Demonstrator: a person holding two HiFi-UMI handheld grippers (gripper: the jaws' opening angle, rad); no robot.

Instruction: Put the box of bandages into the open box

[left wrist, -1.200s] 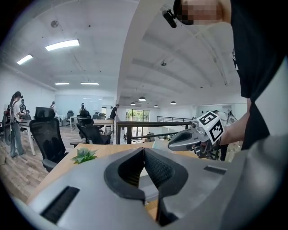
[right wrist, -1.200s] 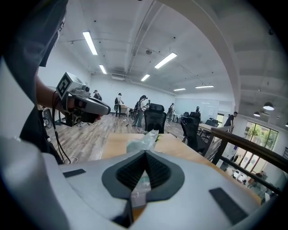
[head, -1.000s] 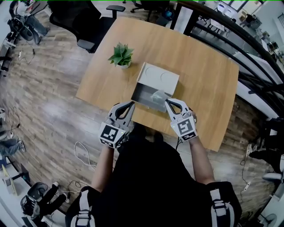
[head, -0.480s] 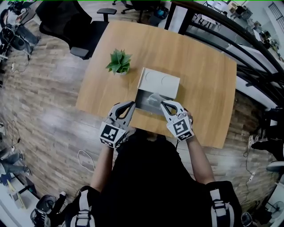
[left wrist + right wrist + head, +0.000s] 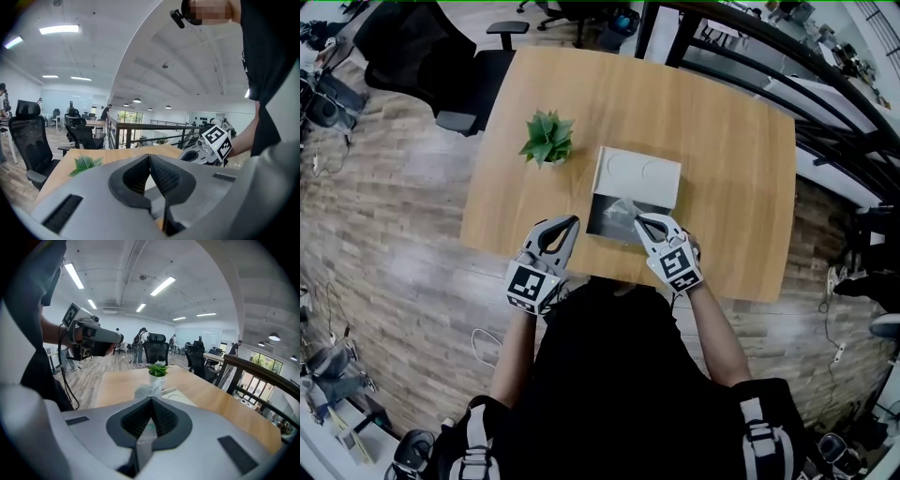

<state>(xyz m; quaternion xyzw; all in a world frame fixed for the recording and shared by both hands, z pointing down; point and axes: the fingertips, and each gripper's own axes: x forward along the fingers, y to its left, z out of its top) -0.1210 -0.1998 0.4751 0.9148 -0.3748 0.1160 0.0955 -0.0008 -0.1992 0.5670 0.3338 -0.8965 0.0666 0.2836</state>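
A white open box (image 5: 639, 174) lies on the wooden table (image 5: 722, 187), lid flat at the far side and its grey inside toward me. A packet in crinkled clear plastic (image 5: 623, 207) sits in the box's near part. My right gripper (image 5: 640, 219) is at the box's near right edge, its tip against that plastic. In the right gripper view the jaws (image 5: 151, 399) are shut, with the plastic (image 5: 150, 389) bunched right at their tip and a pale sliver between the pads. My left gripper (image 5: 571, 222) hovers at the box's near left corner, shut and empty (image 5: 150, 157).
A small potted plant (image 5: 547, 138) stands left of the box, also in the right gripper view (image 5: 158, 370). A black office chair (image 5: 459, 89) stands at the table's far left. A dark railing (image 5: 825, 103) runs along the right. The table's near edge lies under my grippers.
My right gripper has slid left and inward until its tip meets the plastic packet in the box. The left gripper has barely moved.
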